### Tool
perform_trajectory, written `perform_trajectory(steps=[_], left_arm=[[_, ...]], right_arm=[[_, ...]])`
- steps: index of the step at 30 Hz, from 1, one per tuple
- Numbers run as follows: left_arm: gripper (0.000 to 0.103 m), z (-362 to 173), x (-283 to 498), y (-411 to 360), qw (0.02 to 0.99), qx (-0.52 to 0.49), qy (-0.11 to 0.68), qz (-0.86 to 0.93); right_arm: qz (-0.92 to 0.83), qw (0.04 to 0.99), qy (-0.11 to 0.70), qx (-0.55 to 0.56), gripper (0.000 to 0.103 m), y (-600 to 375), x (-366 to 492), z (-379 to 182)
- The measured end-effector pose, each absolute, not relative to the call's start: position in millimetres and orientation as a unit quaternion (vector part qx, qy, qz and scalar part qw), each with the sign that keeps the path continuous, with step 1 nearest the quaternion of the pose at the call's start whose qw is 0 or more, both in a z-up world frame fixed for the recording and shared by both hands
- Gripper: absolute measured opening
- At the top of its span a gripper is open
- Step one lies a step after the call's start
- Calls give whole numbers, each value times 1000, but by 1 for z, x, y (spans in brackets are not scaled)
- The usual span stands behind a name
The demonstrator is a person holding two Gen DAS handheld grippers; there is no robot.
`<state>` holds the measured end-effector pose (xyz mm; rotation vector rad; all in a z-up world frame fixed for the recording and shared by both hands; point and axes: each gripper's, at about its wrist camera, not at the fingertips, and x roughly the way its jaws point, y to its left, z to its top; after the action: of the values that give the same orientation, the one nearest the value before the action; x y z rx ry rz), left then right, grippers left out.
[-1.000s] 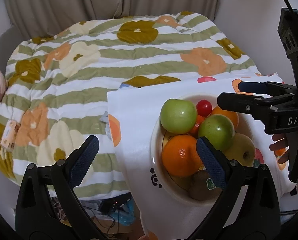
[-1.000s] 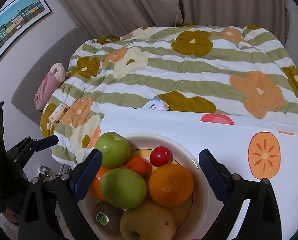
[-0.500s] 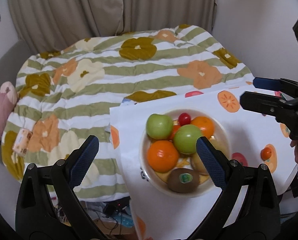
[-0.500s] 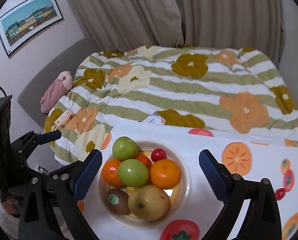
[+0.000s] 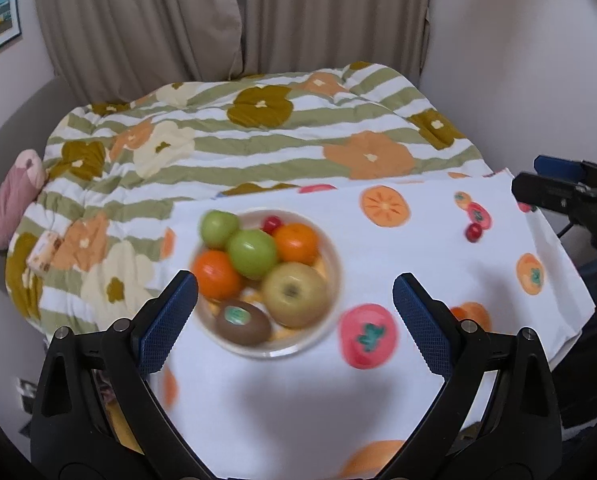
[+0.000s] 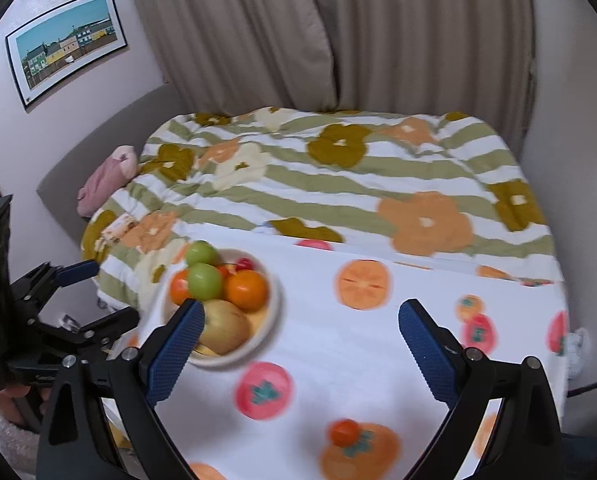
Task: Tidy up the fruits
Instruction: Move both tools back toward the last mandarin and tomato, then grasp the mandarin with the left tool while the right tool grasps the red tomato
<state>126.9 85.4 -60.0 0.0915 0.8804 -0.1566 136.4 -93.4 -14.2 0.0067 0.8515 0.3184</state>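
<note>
A white bowl (image 5: 330, 300) on the fruit-print cloth (image 5: 282, 400) holds two green apples (image 5: 252, 253), two oranges (image 5: 216, 275), a yellow apple (image 5: 296, 294), a kiwi (image 5: 242, 323) and a cherry tomato (image 5: 271, 223). The bowl also shows in the right wrist view (image 6: 272, 312). A loose cherry tomato (image 5: 474, 232) lies at the right; another small tomato (image 6: 344, 432) lies near the front. My left gripper (image 5: 294, 316) is open, raised above the bowl's near side. My right gripper (image 6: 298, 340) is open, raised over the cloth right of the bowl.
A bed with a flowered striped quilt (image 5: 258, 140) lies behind the cloth. A pink plush toy (image 5: 14, 200) and a small packet (image 5: 44, 250) lie at its left. Curtains (image 6: 338, 40) hang behind. A framed picture (image 6: 66, 44) hangs on the left wall.
Both grippers have pulled back and risen away from the bowl, so it looks smaller and more cloth shows. Both stay open and empty.
</note>
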Motion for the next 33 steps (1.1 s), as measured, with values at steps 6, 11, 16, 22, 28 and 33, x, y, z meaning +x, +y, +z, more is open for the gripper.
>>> perform_trajectory(steps=[6,11,16,22,28,33], left_arm=[[103,-79,105,34,893,41,442,-81],[103,-105,95,-5,885,42,456,-87],[103,-137,92,-40,879,41,468,-85],[96,-164,89,-66,882,60,462,-65],[83,-197,94,-88,875,84,473,-57],[75,-211,99,-100,870,100,479,-59]], right_arm=[[147,894,423,-3,97,-148,127,-27],[148,889,434,-6,97,-178,123,-46],[158,880,449,-3,97,-200,125,-74],[165,876,453,3,97,-218,134,-105],[160,877,452,-3,97,-223,144,-134],[161,870,466,-11,94,-224,152,-160]])
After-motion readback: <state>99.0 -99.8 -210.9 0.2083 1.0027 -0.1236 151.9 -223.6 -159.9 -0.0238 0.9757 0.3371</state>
